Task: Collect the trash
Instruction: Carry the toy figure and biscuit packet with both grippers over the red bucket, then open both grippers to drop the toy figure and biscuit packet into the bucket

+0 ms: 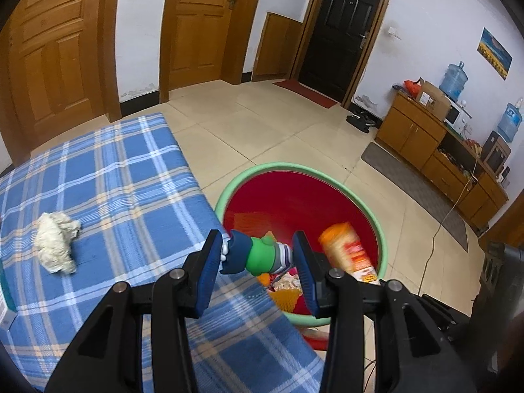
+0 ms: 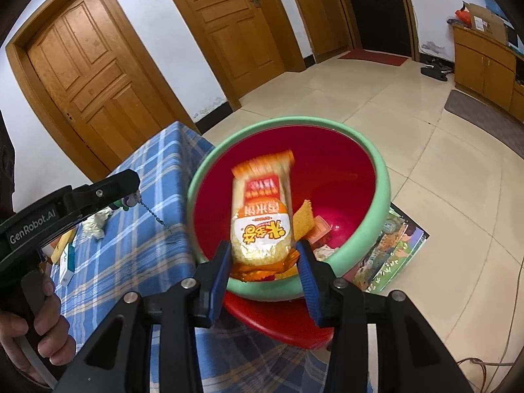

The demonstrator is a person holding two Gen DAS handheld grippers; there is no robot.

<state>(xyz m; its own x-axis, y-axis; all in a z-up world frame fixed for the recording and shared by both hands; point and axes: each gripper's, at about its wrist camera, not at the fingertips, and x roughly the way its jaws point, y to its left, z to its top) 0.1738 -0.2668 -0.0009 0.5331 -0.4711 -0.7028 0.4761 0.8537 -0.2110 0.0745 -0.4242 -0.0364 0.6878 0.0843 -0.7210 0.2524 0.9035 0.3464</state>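
Observation:
A red basin with a green rim [image 1: 242,177] [image 2: 376,229] stands beside the blue plaid table [image 1: 114,170] [image 2: 154,177] and holds several wrappers. My left gripper [image 1: 258,255] holds a small toy figure [image 1: 255,255], navy, green and striped, between its pads at the table's edge by the basin. My right gripper [image 2: 263,258] is open; an orange snack packet [image 2: 262,209] is blurred between its fingers over the basin and also shows in the left wrist view [image 1: 347,249]. A crumpled white tissue [image 1: 55,242] lies on the table.
A picture book [image 2: 389,249] lies on the floor under the basin. Small boxes [image 2: 65,258] lie on the table at the left. Wooden doors, a cabinet with water jugs [image 1: 452,78] and a floor mat [image 1: 419,190] stand around the tiled floor.

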